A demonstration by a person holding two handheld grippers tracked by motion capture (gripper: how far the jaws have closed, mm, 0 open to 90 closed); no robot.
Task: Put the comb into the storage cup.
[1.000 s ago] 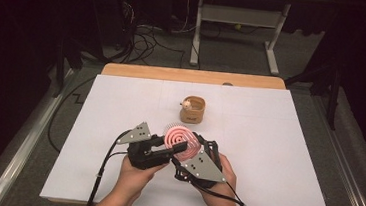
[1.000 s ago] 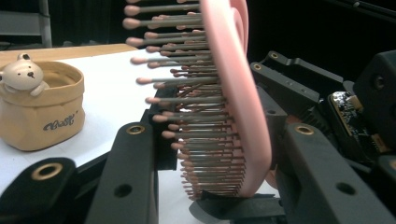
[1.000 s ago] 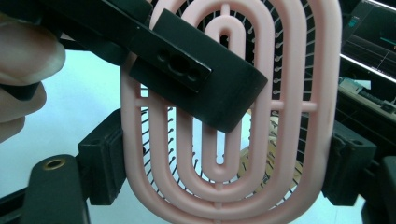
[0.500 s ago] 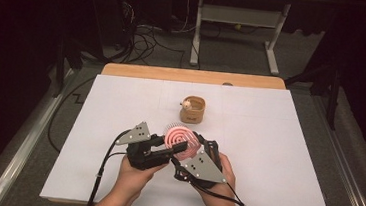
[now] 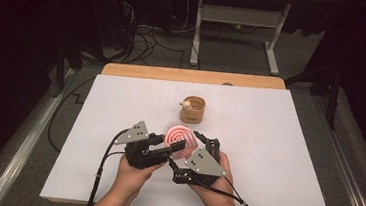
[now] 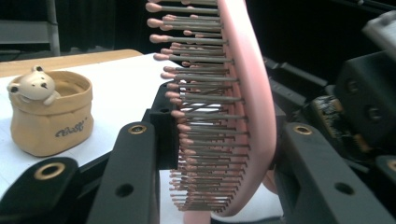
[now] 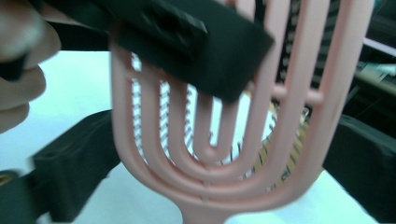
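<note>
**Passing the hairbrush from one gripper to the other**

The pink hairbrush point(image 5: 180, 134) is hanging just above the white worktop point(image 5: 276, 156), near the middle of its near edge, between the two hand-held tools. The left gripper point(image 6: 219, 133) is clamping the brush head through its thickness. One jaw is pressing against the bristle tips point(image 6: 201, 98) and the other is bearing on the smooth back. The right gripper point(image 7: 219, 158) is standing wide: its jaws have just been opening. They are now flanking the head on either side, with the slotted back between them but not pinched.

The step appears to be a handover, so all the weight is now resting on the left grip. Bristles give under pressure, so the left jaws should be kept firmly closed and the wrist steady while the right tool is backing straight away. That way neither of its jaws is catching a rib or the rim of the head. Drawing it off along its own jaw line, rather than sideways, is the safer path.

The tan pouch point(image 5: 193, 111) with the little bear point(image 6: 35, 84) on its rim is sitting well apart, toward the middle of the far edge. It is probably where the brush is heading.
</note>
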